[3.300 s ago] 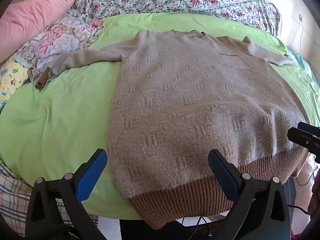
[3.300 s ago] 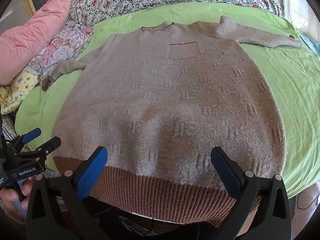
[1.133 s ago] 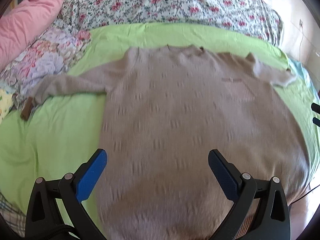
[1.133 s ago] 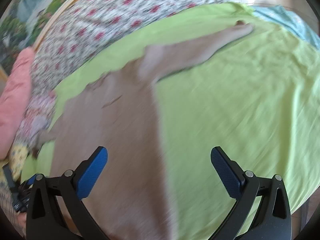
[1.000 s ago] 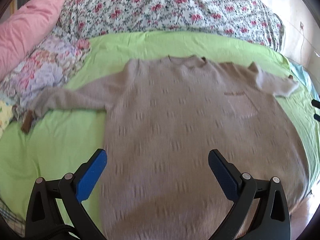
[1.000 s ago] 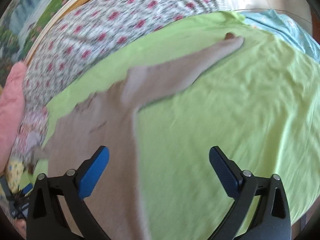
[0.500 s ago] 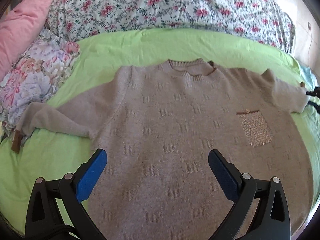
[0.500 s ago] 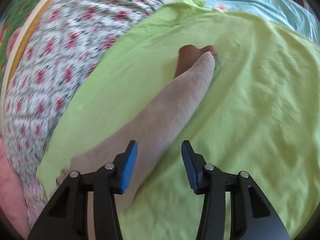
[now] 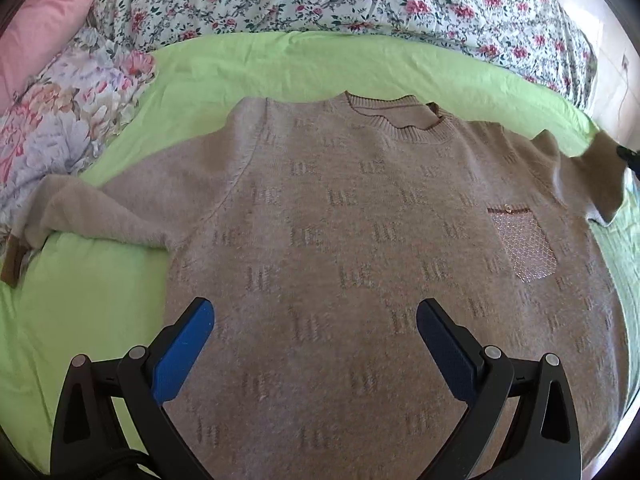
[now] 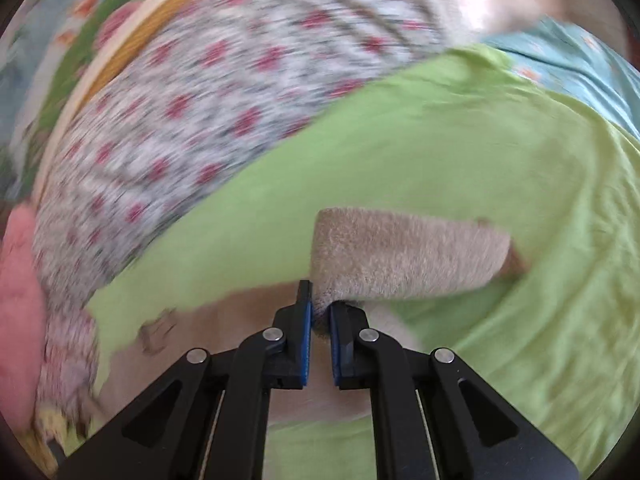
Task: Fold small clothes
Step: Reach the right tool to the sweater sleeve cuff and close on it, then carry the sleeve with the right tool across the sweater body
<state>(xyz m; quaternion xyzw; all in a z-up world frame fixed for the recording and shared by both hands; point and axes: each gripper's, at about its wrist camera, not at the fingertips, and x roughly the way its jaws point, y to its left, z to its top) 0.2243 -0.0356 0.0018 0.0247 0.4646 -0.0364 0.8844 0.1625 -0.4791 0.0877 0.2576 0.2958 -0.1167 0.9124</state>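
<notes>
Right gripper [image 10: 320,316] jaws clamp sweater's [image 9: 340,240] right sleeve [image 10: 400,256], prob. to fold it inward. Left gripper [image 9: 314,320] hovers near, jaws wide, gripping nothing.

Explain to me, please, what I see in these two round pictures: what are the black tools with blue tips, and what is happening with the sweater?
There is no robot here. A person holds one two-finger gripper in each hand, and a fisheye camera on each looks forward along its fingers.

The left picture is from the left gripper, which is open and holds nothing. Below it a beige knitted sweater lies flat, front up, on a light green bed sheet, with a flowered quilt behind.

The right picture is blurred. There the right gripper is shut on the sweater's beige sleeve, which looks raised off the sheet, probably to fold it inward.
</notes>
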